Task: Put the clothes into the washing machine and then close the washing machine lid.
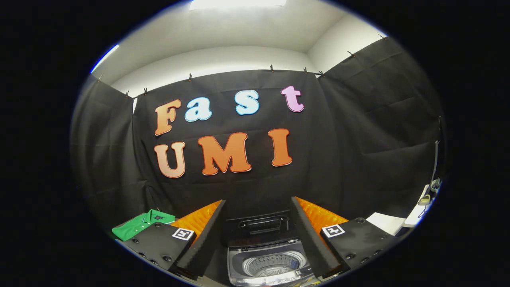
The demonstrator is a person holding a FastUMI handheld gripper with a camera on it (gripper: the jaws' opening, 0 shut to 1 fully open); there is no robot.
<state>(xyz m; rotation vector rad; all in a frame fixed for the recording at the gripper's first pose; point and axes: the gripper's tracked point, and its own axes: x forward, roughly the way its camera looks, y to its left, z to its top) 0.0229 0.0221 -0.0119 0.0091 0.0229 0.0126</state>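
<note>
The shirt (141, 224), green and folded, was seen lying off to the left of the fingers (259, 235), beside and slightly beyond the left one. The fingers were spread wide and held nothing. Between them, straight ahead, the washer (266, 268) was seen with its lid (261, 228) raised and drum bare. A leftward swing was judged necessary before any grasp.

A glossy plastic top is seen on the washing machine (267, 266), its raised lid (261, 229) dark and shiny, with a ribbed metallic drum (273, 264) inside. The green shirt (141, 224) is made of soft matt cloth. The spread fingers of the hand-held gripper (259, 235) are faced with ridged, matt pads (207, 239).
</note>
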